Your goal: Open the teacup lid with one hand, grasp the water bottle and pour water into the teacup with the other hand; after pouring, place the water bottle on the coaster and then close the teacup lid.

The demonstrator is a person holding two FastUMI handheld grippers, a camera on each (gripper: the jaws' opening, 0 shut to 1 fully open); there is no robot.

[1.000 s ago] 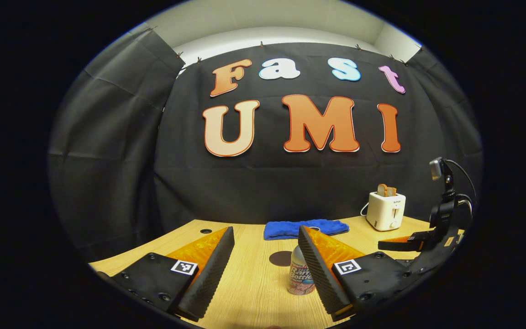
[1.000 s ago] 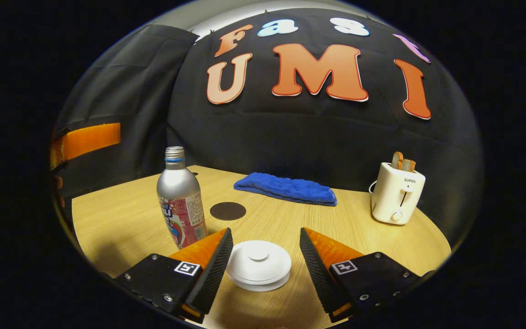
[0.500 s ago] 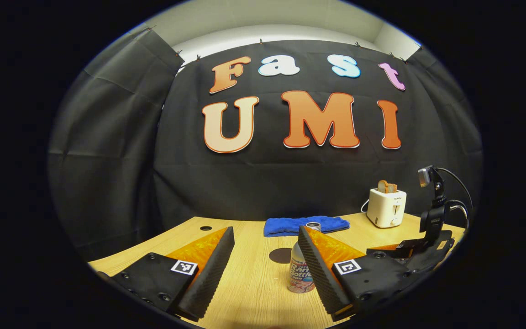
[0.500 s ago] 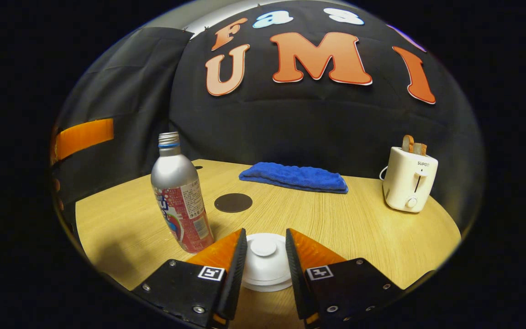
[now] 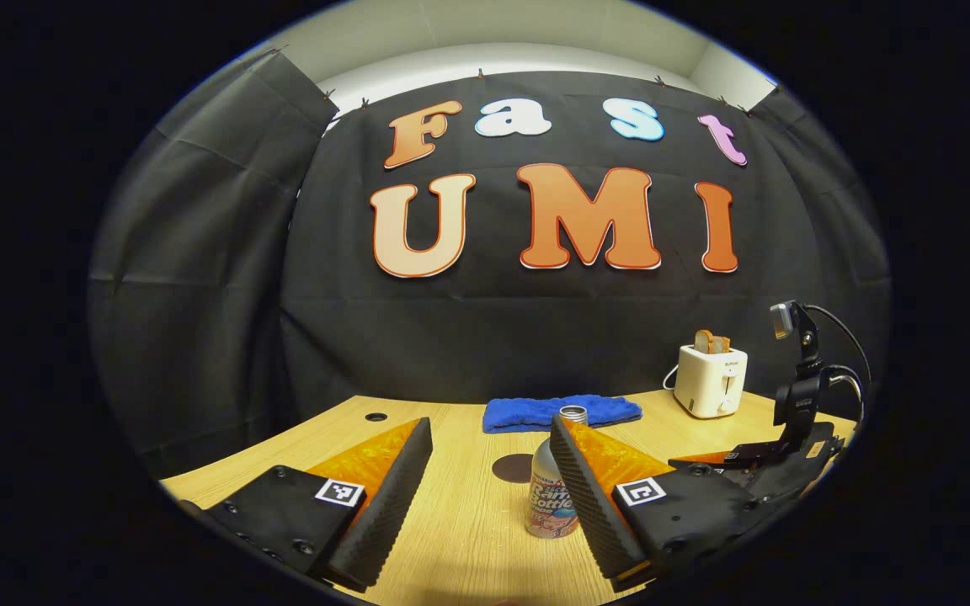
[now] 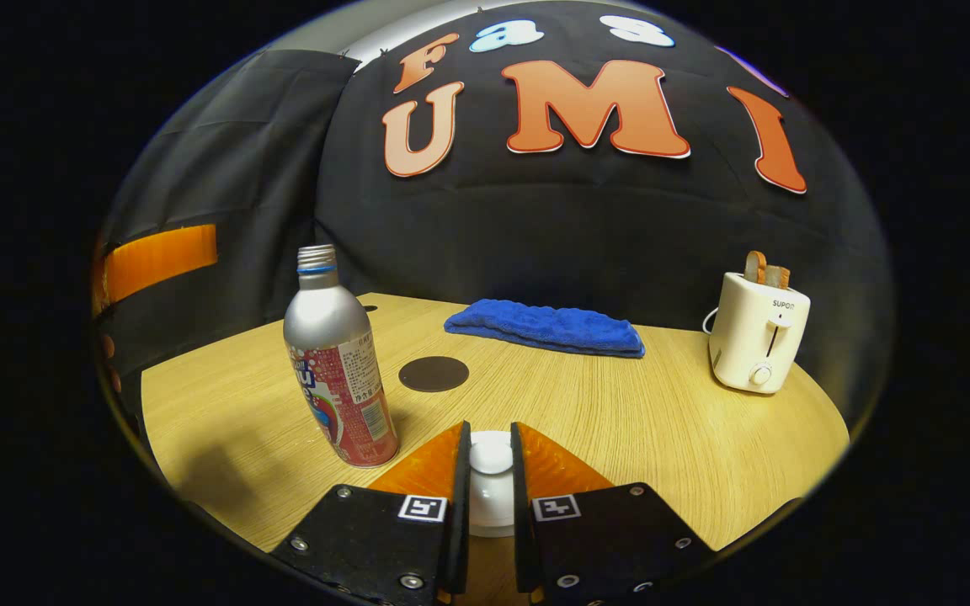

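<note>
right tongs [image 6: 490,454] pinch the teacup lid [image 6: 491,459] knob, set to lift | left tongs [image 5: 489,471] wide beside water bottle [image 5: 554,497], waiting | coaster [image 6: 433,374] bare on worktop [image 6: 620,421]

On the wooden table [image 6: 662,421]: one water bottle [image 6: 336,370], its neck uncapped; one white teacup lid [image 6: 491,480] with a single round knob; one dark round coaster [image 6: 433,374]; one folded blue cloth [image 6: 546,328]; and one white toaster [image 6: 757,332] carrying two slices of bread [image 6: 765,271] in its slots. Two grippers are counted in the booth, the left gripper [image 5: 489,438] and the right gripper [image 6: 490,438], each with two fingers and each finger mount bearing one square black-and-white marker, four markers in all.
</note>
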